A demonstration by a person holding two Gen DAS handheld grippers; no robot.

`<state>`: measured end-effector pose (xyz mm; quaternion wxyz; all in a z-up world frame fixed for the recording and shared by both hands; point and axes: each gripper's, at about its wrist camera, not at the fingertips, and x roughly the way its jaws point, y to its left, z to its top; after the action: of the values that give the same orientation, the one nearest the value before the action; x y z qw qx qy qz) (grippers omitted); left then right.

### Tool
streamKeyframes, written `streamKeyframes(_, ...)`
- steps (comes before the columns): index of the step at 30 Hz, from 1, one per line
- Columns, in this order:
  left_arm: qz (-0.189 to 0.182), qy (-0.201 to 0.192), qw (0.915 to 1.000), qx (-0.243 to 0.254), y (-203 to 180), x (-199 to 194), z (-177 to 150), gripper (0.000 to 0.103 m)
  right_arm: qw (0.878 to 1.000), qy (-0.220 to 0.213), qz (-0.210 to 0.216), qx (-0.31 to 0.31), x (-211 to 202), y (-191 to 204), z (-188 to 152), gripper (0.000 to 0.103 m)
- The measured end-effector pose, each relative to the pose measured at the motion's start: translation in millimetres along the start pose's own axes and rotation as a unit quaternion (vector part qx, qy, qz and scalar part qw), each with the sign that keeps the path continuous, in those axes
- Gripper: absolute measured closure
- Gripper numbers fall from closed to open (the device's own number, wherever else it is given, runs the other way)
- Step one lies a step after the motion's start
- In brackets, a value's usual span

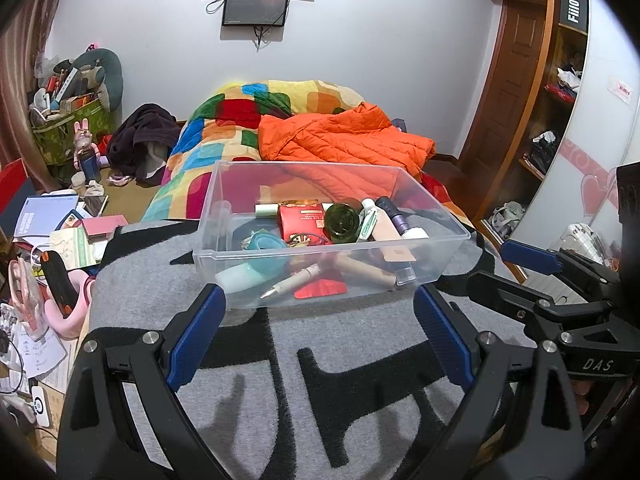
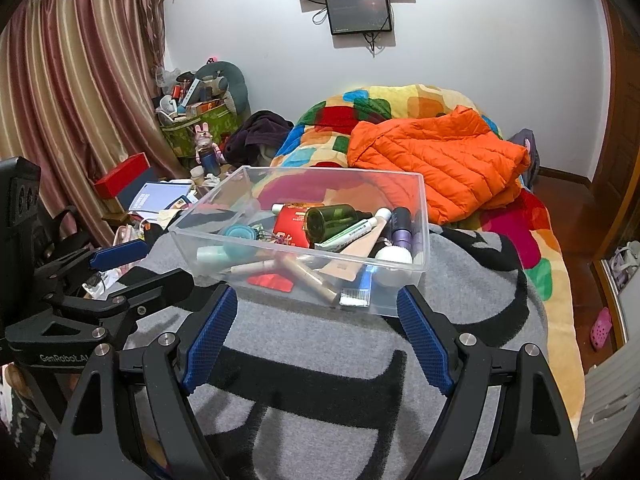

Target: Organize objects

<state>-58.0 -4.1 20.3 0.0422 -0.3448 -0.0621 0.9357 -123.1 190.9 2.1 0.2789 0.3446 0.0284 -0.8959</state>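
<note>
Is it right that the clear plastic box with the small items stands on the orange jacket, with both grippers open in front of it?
Not quite. The clear plastic box stands on the grey and black blanket, as the right wrist view shows; the orange jacket lies behind it. Both the left gripper and right gripper are open.

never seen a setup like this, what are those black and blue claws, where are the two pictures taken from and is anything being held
The claws are two hand-held grippers, one in each of a person's hands, with no robot arm behind them. Each carries a wide-angle camera looking forward along its two blue-padded fingers, so one picture comes from the left gripper and the other from the right gripper. Each gripper also shows at the edge of the other's picture.

Both point down at a clear plastic bin standing on a grey and black blanket on a bed. In the bin lie a green bottle, a red box, tubes and a pen.

Both grippers are open and hold nothing.
</note>
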Motion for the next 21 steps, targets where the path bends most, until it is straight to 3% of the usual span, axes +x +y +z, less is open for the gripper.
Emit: streamKeyframes(21,0.004,0.0,1.0,0.0,0.9,-0.5,1.0,0.007,1.0,-0.001,0.001,0.003,-1.0,-1.5,1.1,0.023)
